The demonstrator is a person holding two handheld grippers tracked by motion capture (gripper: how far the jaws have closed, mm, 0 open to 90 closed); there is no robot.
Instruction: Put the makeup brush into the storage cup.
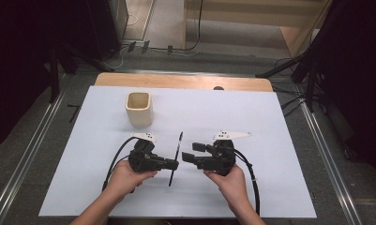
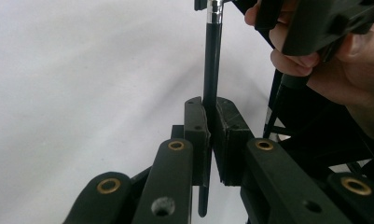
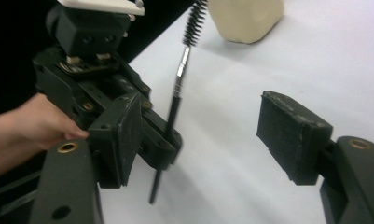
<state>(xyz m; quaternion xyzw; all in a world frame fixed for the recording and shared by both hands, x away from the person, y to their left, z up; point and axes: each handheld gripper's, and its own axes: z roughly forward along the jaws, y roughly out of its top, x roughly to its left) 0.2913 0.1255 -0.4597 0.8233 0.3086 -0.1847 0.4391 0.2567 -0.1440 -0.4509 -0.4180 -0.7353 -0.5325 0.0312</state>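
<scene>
High view, left gripper (image 1: 174, 164) pinching brush (image 1: 175, 157), right gripper (image 1: 189, 153) agape

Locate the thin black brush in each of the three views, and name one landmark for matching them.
High view: the brush stands near upright at centre, clamped in the left gripper.
Left gripper view: its black handle rises between the shut jaws, centre.
Right gripper view: left of centre, bristles at top.
Shared landmark: the white table sheet.
</scene>
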